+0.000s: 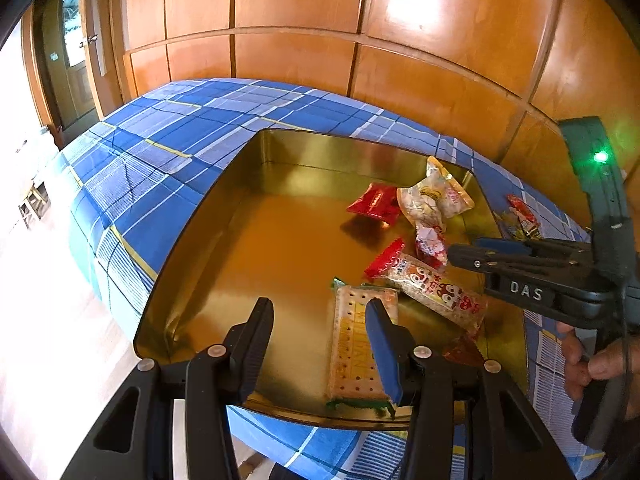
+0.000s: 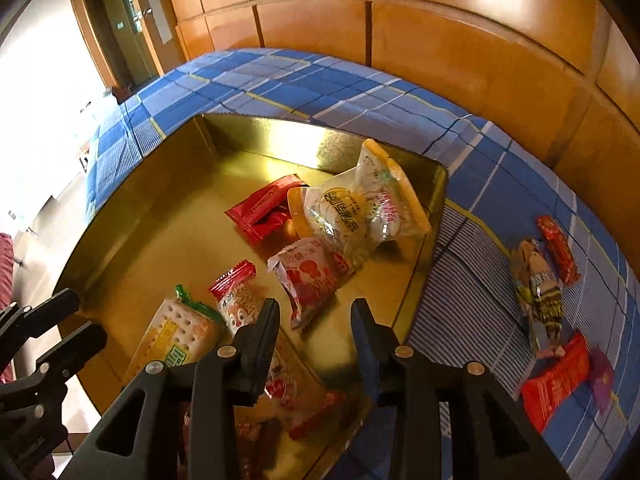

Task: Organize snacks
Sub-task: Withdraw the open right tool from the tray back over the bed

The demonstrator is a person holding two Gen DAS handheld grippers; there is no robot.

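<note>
Left wrist view: a shiny gold tin [image 1: 192,280] on a checked blue cloth [image 1: 168,136] holds crinkly snack packets [image 1: 424,196]; the left gripper [image 1: 320,344] gapes empty, half hiding a cracker pack [image 1: 352,344]. Much bare floor lies leftward.

Right wrist view: the right gripper [image 2: 316,340] stands apart, empty; loose snacks [image 2: 540,300] lie outside the tin's rim.

Gold tin [image 1: 192,240] — red snack packets [image 2: 266,210] — blue plaid cloth [image 1: 168,132].

We are seeing six wrapped snacks [image 2: 320,276] lying in the open gold tin [image 2: 168,184], while four more packets [image 2: 540,300] are lying flat on the bed beside it.
</note>
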